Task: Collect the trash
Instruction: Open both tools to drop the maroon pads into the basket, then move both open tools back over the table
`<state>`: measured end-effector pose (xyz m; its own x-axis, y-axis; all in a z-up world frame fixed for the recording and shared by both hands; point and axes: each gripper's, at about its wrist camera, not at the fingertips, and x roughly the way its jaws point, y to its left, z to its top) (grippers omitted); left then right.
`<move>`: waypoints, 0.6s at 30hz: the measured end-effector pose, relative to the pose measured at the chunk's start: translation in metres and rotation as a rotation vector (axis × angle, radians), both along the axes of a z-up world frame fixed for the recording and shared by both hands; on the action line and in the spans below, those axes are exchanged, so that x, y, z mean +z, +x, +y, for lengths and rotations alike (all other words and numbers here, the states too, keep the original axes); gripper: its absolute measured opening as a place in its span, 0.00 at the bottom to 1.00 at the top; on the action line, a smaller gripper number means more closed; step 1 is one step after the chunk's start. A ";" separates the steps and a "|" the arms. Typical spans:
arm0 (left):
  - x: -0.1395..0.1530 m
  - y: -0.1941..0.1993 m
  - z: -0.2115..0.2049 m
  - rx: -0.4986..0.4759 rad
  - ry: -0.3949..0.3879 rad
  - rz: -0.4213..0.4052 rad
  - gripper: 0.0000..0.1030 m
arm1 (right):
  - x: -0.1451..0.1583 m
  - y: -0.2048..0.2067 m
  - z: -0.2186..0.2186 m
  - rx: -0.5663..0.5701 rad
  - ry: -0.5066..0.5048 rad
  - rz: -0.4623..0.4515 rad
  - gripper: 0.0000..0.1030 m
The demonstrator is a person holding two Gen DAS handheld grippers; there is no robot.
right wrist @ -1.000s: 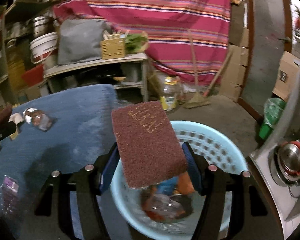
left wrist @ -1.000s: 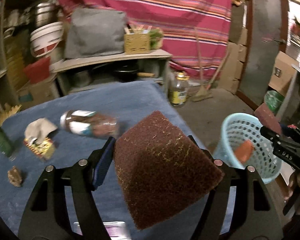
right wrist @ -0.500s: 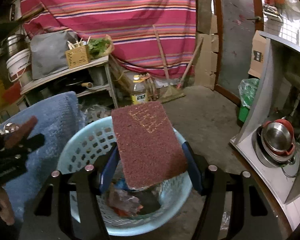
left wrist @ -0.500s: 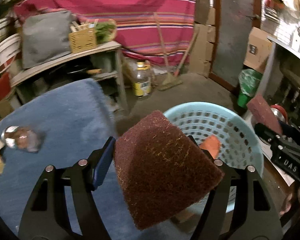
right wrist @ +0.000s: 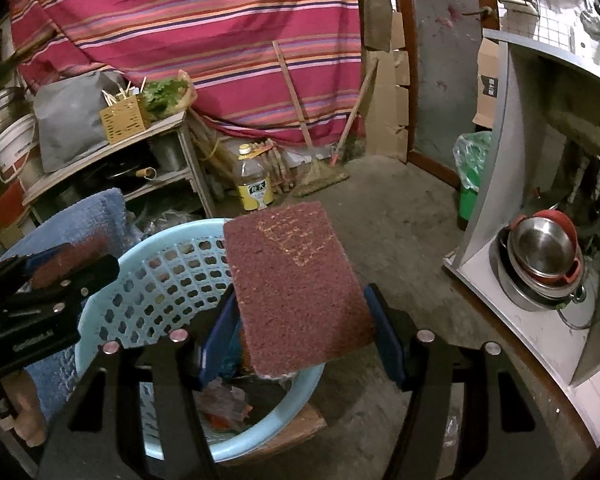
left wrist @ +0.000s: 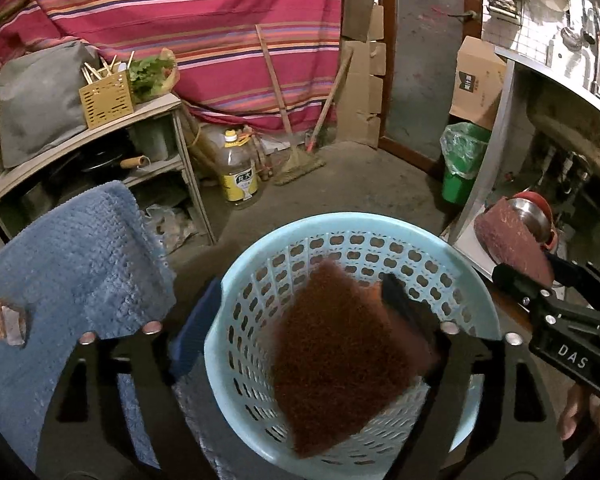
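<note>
A light blue perforated basket (left wrist: 260,276) stands beside the blue-covered table (left wrist: 72,256). My left gripper (left wrist: 304,320) is open above it, and a maroon scouring pad (left wrist: 340,360) is loose and blurred inside the basket between the fingers. My right gripper (right wrist: 300,320) is shut on a second maroon scouring pad (right wrist: 296,280), held over the basket's right rim (right wrist: 148,240). The right gripper and its pad (left wrist: 512,244) also show at the right of the left wrist view. Crumpled trash (right wrist: 224,404) lies in the basket's bottom.
A glass jar (left wrist: 2,320) lies on the blue cloth at far left. A shelf (left wrist: 100,136), an oil bottle (left wrist: 238,172) and a broom (left wrist: 296,160) stand behind. A green bin (left wrist: 460,160) and a metal counter with pots (right wrist: 540,264) are at the right.
My left gripper swung from the table to over the basket, opened and let go of its pad, which is falling in. My right gripper kept its pad and moved right.
</note>
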<state>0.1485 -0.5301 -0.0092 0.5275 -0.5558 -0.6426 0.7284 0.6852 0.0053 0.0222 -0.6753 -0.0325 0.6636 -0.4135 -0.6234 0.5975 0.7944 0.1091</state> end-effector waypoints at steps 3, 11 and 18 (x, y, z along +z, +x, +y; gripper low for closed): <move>0.000 0.001 0.002 0.000 -0.005 0.006 0.85 | -0.001 0.000 0.001 -0.002 0.000 0.005 0.61; 0.008 0.004 0.023 0.065 0.007 -0.060 0.91 | -0.004 0.007 0.006 0.015 -0.007 0.007 0.61; 0.022 0.017 0.061 0.151 -0.029 -0.068 0.92 | 0.001 0.028 0.030 0.077 -0.018 0.001 0.65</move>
